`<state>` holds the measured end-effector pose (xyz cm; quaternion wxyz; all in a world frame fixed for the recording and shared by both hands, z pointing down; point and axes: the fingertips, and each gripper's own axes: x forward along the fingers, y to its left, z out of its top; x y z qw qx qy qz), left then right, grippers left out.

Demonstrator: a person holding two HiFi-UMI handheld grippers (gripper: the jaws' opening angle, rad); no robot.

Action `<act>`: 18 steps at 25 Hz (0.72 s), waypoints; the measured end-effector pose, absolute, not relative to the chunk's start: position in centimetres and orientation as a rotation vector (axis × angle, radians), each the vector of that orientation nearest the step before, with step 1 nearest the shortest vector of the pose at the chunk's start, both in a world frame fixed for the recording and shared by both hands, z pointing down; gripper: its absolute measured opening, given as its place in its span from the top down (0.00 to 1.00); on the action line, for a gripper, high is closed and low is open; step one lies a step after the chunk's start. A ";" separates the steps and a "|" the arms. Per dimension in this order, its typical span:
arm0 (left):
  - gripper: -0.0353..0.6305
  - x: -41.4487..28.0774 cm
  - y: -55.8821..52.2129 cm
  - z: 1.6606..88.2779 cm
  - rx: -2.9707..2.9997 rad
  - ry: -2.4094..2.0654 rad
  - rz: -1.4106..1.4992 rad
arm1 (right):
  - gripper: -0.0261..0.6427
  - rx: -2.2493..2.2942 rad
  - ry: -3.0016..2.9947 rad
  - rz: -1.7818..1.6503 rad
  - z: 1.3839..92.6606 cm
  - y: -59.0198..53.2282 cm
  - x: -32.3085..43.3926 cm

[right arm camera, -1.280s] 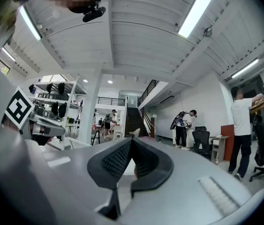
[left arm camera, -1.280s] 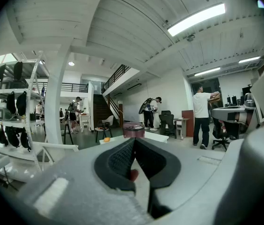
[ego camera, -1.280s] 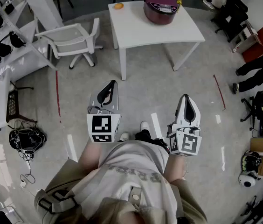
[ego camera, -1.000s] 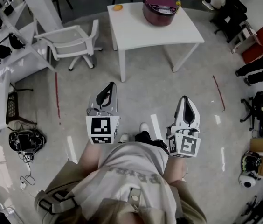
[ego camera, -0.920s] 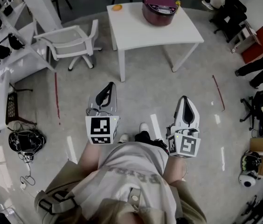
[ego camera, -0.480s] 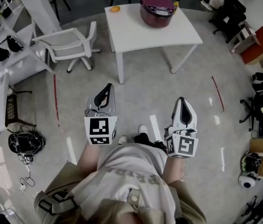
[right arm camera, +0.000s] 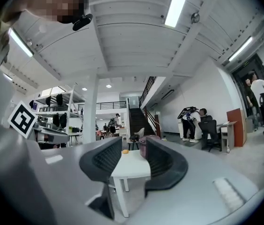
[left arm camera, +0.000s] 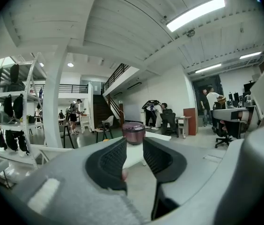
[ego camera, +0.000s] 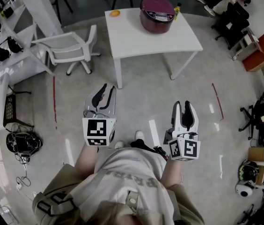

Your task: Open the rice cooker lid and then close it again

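A dark red rice cooker (ego camera: 157, 14) with its lid down stands at the far side of a white table (ego camera: 155, 42), well ahead of me. Both grippers hang over the floor, far short of the table. My left gripper (ego camera: 105, 89) points at the table; its jaws have just been opening and hold nothing. In the left gripper view the cooker (left arm camera: 134, 133) shows above the gap of that gripper (left arm camera: 135, 145). My right gripper (ego camera: 183, 106) has also just been opening, empty. In the right gripper view the cooker (right arm camera: 143, 147) peeks between the pads of that gripper (right arm camera: 133, 148).
A small orange thing (ego camera: 115, 13) lies on the table's far left corner. A white chair (ego camera: 73, 43) stands left of the table, with shelves (ego camera: 1, 32) further left. Red tape lines (ego camera: 216, 101) mark the floor. Black chairs (ego camera: 230, 18) and people are at the right.
Both grippers' jaws, shut before, now stand apart. The person has stepped forward, so the grippers sit a little nearer the table, and the right gripper has rolled slightly.
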<state>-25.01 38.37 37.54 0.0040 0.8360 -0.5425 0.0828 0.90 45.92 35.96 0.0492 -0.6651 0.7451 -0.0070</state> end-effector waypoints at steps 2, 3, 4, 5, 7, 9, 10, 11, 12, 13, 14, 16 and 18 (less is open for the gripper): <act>0.71 -24.1 37.7 37.5 2.628 -1.689 0.271 | 0.69 -2.012 2.277 -0.038 36.1 45.1 1.6; 0.68 -23.6 37.3 37.4 2.631 -1.687 0.277 | 0.65 -2.009 2.279 -0.047 36.2 44.7 2.0; 0.66 -23.2 37.0 37.3 2.634 -1.687 0.282 | 0.62 -2.006 2.281 -0.056 36.3 44.2 2.4; 0.64 -22.7 36.7 37.3 2.635 -1.688 0.288 | 0.60 -2.005 2.283 -0.063 36.3 43.8 2.9; 0.61 -21.8 36.1 37.0 2.638 -1.691 0.299 | 0.56 -1.999 2.284 -0.071 36.2 43.0 3.9; 0.60 -21.1 35.3 36.9 2.640 -1.696 0.308 | 0.56 -1.995 2.281 -0.075 36.2 42.2 4.8; 0.59 -20.7 34.9 36.9 2.640 -1.699 0.312 | 0.55 -1.994 2.282 -0.079 36.2 41.7 5.2; 0.58 -20.3 34.5 36.9 2.639 -1.702 0.317 | 0.55 -1.991 2.284 -0.083 36.2 41.3 5.6; 0.58 -20.0 34.1 36.8 2.638 -1.704 0.319 | 0.55 -1.988 2.287 -0.088 36.2 40.9 6.0; 0.58 -19.5 33.6 36.8 2.635 -1.707 0.320 | 0.55 -1.984 2.292 -0.092 36.2 40.4 6.4; 0.58 -19.1 33.2 36.7 2.633 -1.710 0.320 | 0.55 -1.981 2.297 -0.094 36.2 39.9 6.9; 0.58 -18.2 32.4 36.6 2.627 -1.717 0.324 | 0.55 -1.973 2.308 -0.098 36.0 39.1 7.8; 0.58 -17.3 31.8 36.6 2.620 -1.723 0.332 | 0.55 -1.964 2.320 -0.102 35.9 38.5 8.7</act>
